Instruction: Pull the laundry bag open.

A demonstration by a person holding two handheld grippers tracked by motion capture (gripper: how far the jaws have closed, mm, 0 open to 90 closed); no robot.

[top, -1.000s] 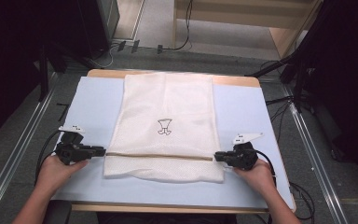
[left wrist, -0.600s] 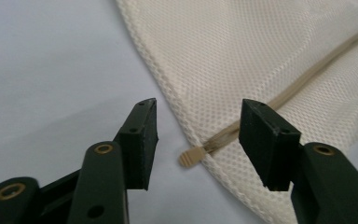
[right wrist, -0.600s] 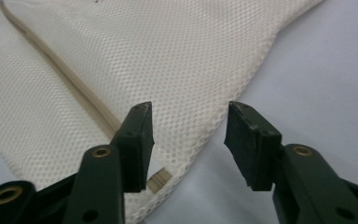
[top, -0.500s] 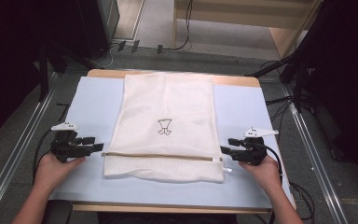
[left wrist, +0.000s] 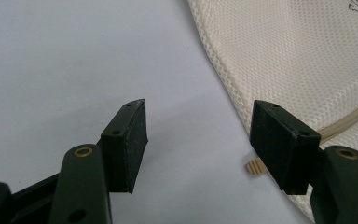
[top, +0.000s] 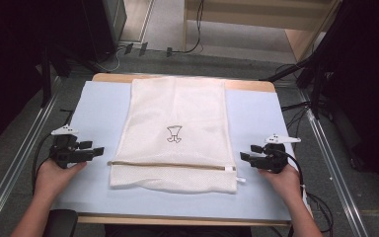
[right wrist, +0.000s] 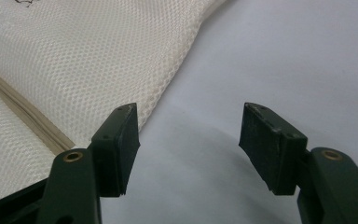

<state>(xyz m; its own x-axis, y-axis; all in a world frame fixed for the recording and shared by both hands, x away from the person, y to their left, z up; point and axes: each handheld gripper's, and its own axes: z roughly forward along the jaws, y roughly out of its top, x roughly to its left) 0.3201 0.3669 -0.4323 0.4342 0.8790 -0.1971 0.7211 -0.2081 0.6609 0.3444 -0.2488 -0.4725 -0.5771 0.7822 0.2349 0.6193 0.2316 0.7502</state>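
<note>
On the pale blue mat (top: 98, 106), left to right, all places given from the mesh bag (top: 177, 113):

Left gripper (top: 94, 151): just off the bag's left edge, level with the zip (top: 170, 165). Jaws have just been opening and stand wide; nothing between them but bare mat, with the bag's edge behind the far pad in the left gripper view.

Mesh bag: white, flat at the mat's middle, small printed mark (top: 173, 134) at its centre, zip running across its near part, near strip folded below it.

Right gripper (top: 248, 153): just off the bag's right edge, beside the zip's pull end (top: 231, 169). Jaws have likewise just been opening, wide and empty.

Step in hand, as judged: letting go after laying the bag out. Done well, both grippers draw straight outward, low and level, pads clear of the mesh so no snagged edge drags the bag askew.

Around: wooden table edge (top: 177, 219) near the person; cables (top: 128, 52) and floor rails (top: 15, 165) beyond the mat. Nothing lies between either gripper and the bag.
</note>
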